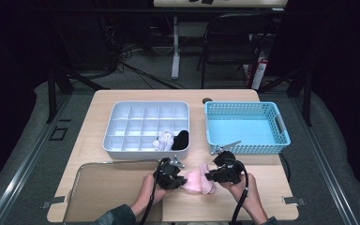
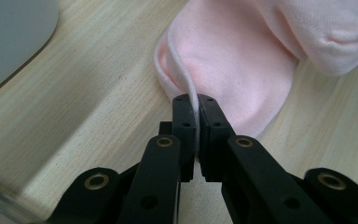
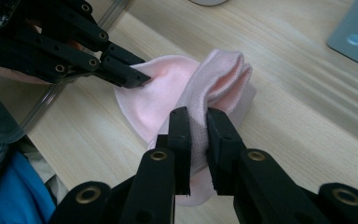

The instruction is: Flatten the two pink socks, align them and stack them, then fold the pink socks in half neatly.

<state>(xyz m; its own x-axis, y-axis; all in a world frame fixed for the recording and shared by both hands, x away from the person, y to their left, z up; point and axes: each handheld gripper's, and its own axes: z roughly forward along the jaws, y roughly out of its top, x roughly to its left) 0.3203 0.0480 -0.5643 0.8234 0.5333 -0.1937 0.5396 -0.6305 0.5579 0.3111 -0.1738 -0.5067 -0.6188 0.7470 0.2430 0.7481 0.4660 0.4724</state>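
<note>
A pink sock [image 1: 198, 182] lies on the wooden table near its front edge, between both grippers. My left gripper [image 1: 182, 182] is shut on the sock's thin left hem [image 2: 193, 100], its jaws pinching the fabric edge [image 2: 194, 104]. My right gripper [image 1: 208, 176] is shut on the sock's thicker folded part [image 3: 198, 122], which bunches up above the jaws. In the right gripper view the left gripper [image 3: 137, 80] reaches in from the upper left, its tips on the sock [image 3: 154, 100].
A white divided organiser tray [image 1: 122, 126] behind holds a rolled white sock [image 1: 164, 139] and a black one [image 1: 181, 139]. A light blue basket [image 1: 243, 136] stands at the right. A clear lid [image 1: 108, 187] lies at the front left.
</note>
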